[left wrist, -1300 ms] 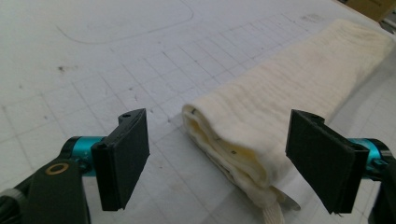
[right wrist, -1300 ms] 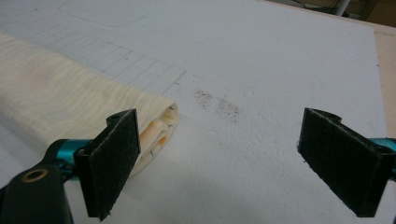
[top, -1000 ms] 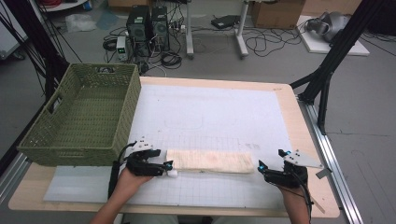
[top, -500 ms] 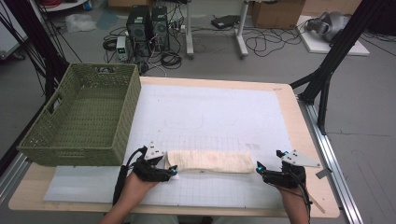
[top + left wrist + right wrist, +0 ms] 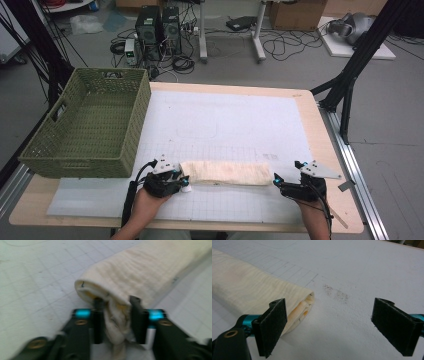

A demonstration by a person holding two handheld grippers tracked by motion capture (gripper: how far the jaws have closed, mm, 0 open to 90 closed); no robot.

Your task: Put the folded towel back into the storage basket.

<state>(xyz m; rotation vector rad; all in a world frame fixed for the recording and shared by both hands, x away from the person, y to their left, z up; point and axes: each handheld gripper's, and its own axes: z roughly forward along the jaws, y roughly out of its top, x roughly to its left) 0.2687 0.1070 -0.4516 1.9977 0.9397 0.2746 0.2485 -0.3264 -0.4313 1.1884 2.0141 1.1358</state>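
Observation:
A cream folded cloth (image 5: 227, 173) lies as a long strip across the near part of the white mat. My left gripper (image 5: 184, 183) sits at its left end, and in the left gripper view the jaws are shut on bunched cloth (image 5: 115, 322) at that end. My right gripper (image 5: 275, 180) is at the cloth's right end. In the right gripper view its jaws stand wide open (image 5: 332, 327), the left pad (image 5: 274, 327) in front of the folded end of the cloth (image 5: 257, 292), nothing between them.
A green woven basket (image 5: 90, 125) stands at the table's left, just behind my left hand. The white gridded mat (image 5: 235, 120) covers most of the wooden table (image 5: 330, 150). Black frame legs (image 5: 360, 55) rise beyond the right edge.
My left gripper has slid right along the table to the cloth's left end and is now closed on it. The right gripper has barely moved.

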